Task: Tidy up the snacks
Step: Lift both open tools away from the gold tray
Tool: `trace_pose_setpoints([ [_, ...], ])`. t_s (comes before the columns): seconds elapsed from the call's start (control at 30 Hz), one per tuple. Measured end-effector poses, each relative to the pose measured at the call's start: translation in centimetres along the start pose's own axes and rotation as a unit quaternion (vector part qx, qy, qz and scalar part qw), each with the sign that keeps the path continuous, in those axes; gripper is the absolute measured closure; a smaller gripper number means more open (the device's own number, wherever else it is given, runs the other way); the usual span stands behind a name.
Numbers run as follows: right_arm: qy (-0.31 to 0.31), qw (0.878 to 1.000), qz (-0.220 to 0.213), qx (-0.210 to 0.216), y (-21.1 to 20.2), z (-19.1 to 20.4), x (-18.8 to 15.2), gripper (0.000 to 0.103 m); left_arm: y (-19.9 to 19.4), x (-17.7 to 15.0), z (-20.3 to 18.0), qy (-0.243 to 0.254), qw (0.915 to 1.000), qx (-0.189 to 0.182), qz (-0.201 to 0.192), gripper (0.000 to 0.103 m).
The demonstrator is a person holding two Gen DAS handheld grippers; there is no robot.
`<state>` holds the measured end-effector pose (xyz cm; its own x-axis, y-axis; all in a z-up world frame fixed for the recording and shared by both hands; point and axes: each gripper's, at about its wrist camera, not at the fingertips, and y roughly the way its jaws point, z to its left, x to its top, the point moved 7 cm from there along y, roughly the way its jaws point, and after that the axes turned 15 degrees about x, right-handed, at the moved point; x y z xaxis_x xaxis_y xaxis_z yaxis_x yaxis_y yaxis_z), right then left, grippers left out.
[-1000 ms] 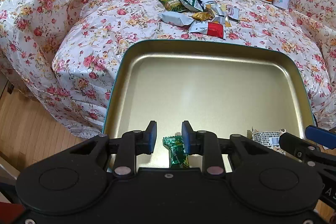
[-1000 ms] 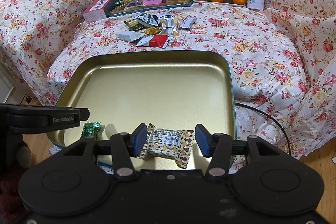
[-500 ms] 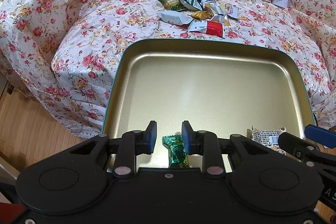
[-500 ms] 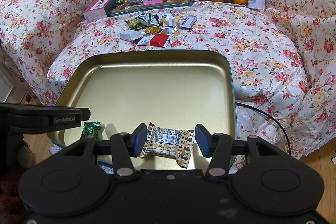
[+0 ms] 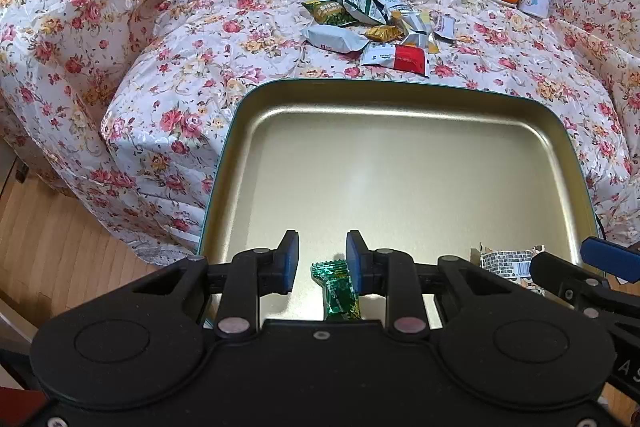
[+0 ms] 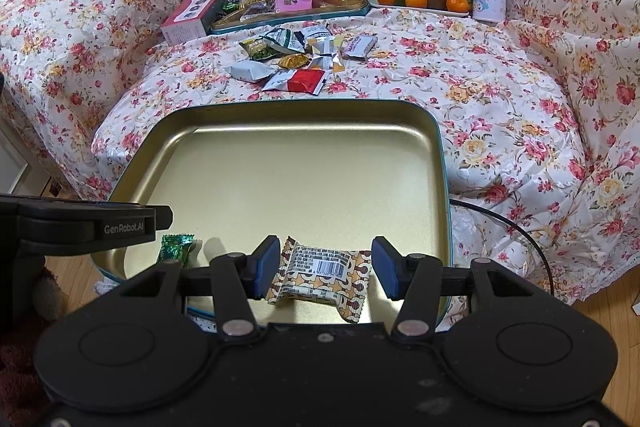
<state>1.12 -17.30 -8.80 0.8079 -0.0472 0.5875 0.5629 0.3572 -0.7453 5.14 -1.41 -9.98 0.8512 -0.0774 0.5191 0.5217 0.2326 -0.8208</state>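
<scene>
Lying at the near edge of a gold tray, a green candy sits loose inside the narrowly parted left gripper. A light, crinkly, slippery biscuit packet sits ungripped inside the wider right gripper; its middle is best pinched.

You have a gold tray with a teal rim, bare except at its near edge. There a green foil candy lies flat at the left, and a brown-and-cream patterned packet, barcode up, lies at the right. A loose snack heap sits beyond the tray.
</scene>
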Motion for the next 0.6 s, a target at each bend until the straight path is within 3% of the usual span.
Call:
trace_pose_setpoints([
  [0.6, -0.001, 1.0, -0.01, 0.003, -0.22, 0.01, 0.6, 0.049, -0.79, 0.5, 0.92, -0.004, 0.9998, 0.013, -0.013, 0.067],
])
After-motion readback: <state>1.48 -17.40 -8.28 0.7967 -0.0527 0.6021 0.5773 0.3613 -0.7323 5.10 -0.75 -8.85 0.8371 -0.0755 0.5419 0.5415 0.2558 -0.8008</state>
